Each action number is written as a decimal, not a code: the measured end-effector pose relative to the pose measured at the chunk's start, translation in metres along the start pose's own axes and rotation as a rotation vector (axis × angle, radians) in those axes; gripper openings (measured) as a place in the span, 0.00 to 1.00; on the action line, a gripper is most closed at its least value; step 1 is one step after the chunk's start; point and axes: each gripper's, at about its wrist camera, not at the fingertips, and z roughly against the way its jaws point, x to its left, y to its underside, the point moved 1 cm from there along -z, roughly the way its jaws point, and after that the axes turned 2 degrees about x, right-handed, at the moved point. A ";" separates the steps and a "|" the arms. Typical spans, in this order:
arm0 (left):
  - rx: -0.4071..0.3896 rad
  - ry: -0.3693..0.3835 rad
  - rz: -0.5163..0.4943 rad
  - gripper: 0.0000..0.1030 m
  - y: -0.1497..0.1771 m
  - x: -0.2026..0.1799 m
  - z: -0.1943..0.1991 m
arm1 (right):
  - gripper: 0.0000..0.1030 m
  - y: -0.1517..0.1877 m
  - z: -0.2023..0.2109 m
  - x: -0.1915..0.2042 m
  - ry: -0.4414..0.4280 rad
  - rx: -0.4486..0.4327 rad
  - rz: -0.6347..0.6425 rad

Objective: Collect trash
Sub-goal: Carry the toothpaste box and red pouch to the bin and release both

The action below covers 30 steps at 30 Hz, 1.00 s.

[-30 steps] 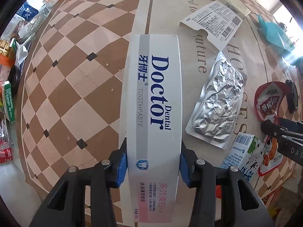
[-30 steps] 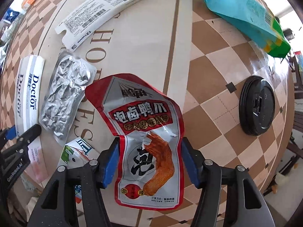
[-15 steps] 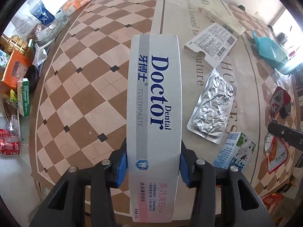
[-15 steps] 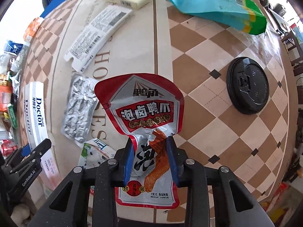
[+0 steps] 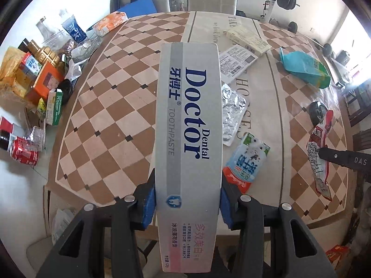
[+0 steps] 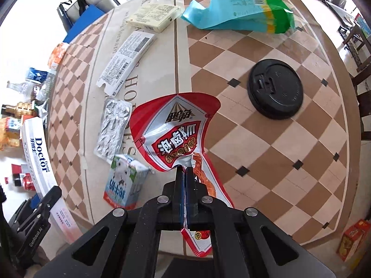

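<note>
My left gripper (image 5: 186, 205) is shut on a white and grey toothpaste box (image 5: 187, 125) and holds it lifted above the checkered table (image 5: 109, 125). The same toothpaste box (image 6: 40, 162) shows at the left edge of the right wrist view. My right gripper (image 6: 185, 180) is shut on a red and white snack wrapper (image 6: 172, 139), crumpled between its pads and raised off the table; the snack wrapper (image 5: 321, 148) also hangs at the right in the left wrist view.
On the table lie a silver foil pack (image 6: 112, 128), a small milk carton (image 6: 124, 181), a white label card (image 6: 126, 62), a cream box (image 6: 154, 17), a blue-green bag (image 6: 241, 11) and a black cup lid (image 6: 274, 92). Bottles, cans and boxes (image 5: 34, 81) crowd the floor at left.
Both grippers have risen away from the table with their loads. The right gripper's jaws closed from wide apart onto the snack wrapper, crumpling it. The left grip is unchanged.
</note>
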 end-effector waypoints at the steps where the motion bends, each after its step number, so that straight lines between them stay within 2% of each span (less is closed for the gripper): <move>1: -0.003 0.000 0.008 0.41 0.008 -0.004 0.005 | 0.01 0.005 0.009 -0.004 -0.016 -0.004 0.007; 4: -0.008 0.001 0.037 0.41 0.031 -0.028 0.006 | 0.01 0.025 0.033 -0.011 -0.068 -0.011 0.043; 9: 0.036 0.024 0.072 0.41 0.093 -0.057 0.016 | 0.01 0.089 0.056 -0.040 -0.153 0.025 0.125; 13: 0.121 0.052 0.080 0.41 0.149 -0.085 0.010 | 0.01 0.151 0.053 -0.068 -0.182 0.100 0.178; 16: 0.204 0.091 0.073 0.41 0.184 -0.104 -0.009 | 0.01 0.195 0.041 -0.094 -0.185 0.177 0.193; 20: 0.299 0.136 0.078 0.41 0.215 -0.122 -0.054 | 0.01 0.239 0.012 -0.132 -0.165 0.262 0.167; 23: 0.369 0.177 0.078 0.41 0.231 -0.135 -0.105 | 0.01 0.261 -0.019 -0.159 -0.138 0.306 0.134; 26: 0.430 0.228 0.081 0.41 0.241 -0.148 -0.168 | 0.01 0.277 -0.068 -0.188 -0.101 0.345 0.082; 30: 0.492 0.272 0.079 0.41 0.245 -0.164 -0.254 | 0.01 0.282 -0.139 -0.216 -0.056 0.360 0.031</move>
